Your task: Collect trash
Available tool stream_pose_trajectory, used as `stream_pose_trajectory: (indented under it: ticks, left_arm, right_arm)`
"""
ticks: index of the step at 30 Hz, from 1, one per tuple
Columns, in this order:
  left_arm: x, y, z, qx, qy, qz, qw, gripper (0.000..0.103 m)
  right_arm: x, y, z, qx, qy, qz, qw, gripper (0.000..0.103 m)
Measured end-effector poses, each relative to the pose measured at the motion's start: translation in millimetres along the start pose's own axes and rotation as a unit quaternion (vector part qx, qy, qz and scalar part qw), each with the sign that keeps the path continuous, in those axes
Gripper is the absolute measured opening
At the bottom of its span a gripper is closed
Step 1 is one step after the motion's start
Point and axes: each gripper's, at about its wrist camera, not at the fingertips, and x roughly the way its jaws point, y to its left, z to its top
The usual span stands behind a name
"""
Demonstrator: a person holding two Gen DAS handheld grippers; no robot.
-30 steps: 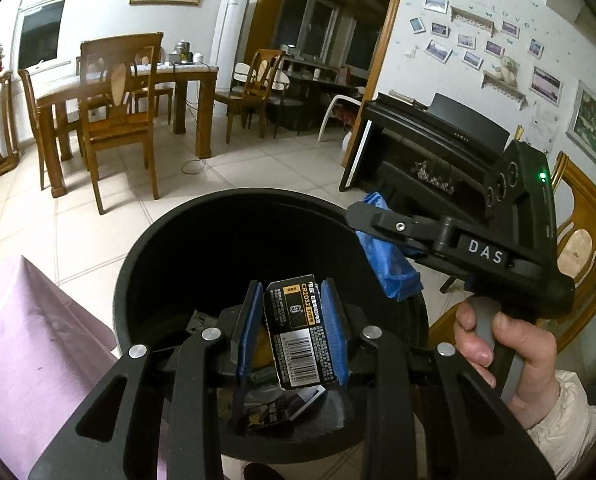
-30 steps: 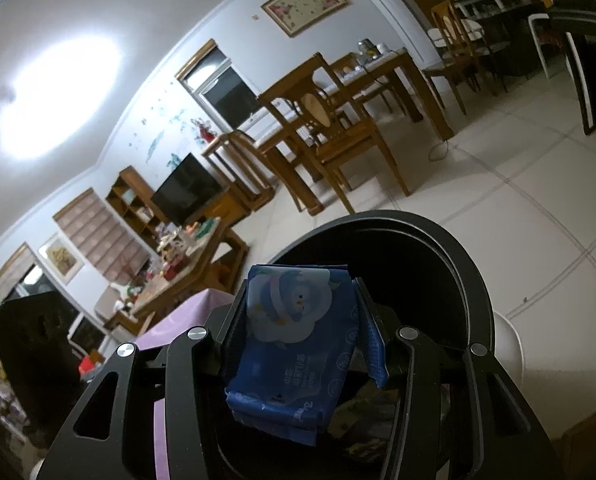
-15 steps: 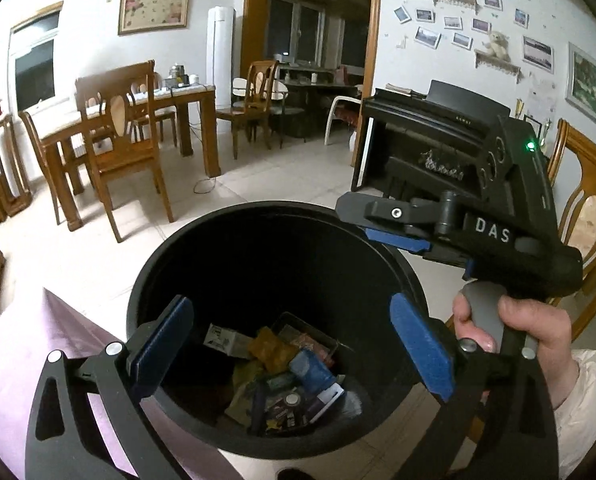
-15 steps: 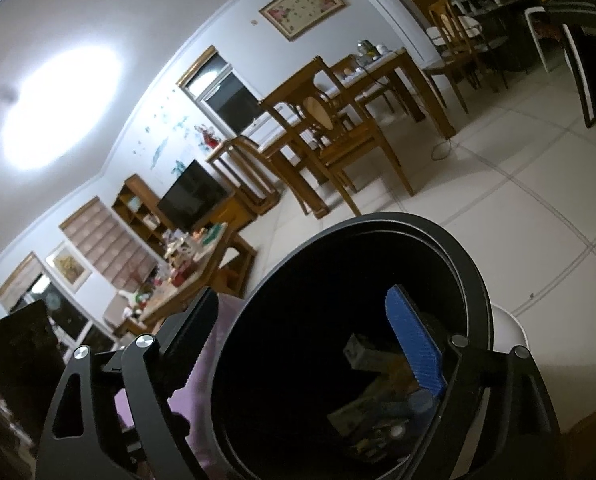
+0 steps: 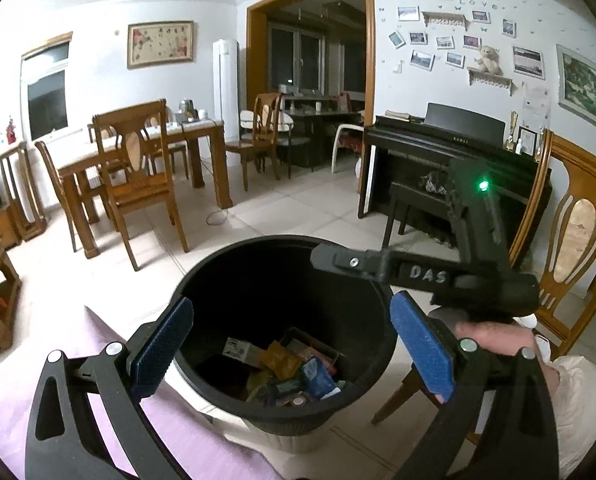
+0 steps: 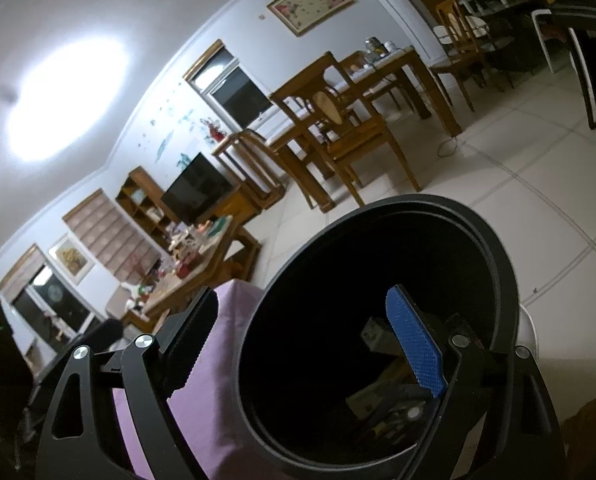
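Left wrist view is showing both hand-held grippers, left [image 5: 290, 344] and right [image 6: 317, 340], gaping empty over the bin [image 5: 377, 372]; its wrappers [image 5: 286, 368] are looking light, crushable, edge-pinchable.

Black bin [image 5: 377, 344] with blue, orange and white wrappers [image 5: 286, 368] inside; blue, cross-hatched pads [image 5: 421, 344] on black jaws; lilac cloth [image 6: 206, 412] beside; cream tiled floor [image 5: 290, 204]; brown wooden chairs [image 5: 138, 176]; black piano [image 5: 437, 160]
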Motion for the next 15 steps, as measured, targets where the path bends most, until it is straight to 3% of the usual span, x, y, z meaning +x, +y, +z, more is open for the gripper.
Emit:
stream_pose_trajectory:
  ticks: [9, 15]
  left_arm:
    - [-44, 11, -8, -0.003, -0.025, 0.024, 0.9994, 0.098]
    - [-83, 41, -28, -0.039, -0.039, 0.072, 0.9958, 0.098]
  right_arm:
    - [4, 56, -11, -0.028, 0.016, 0.014, 0.999, 0.085]
    - [17, 107, -25, -0.053, 0.033, 0.038, 0.997, 0.088]
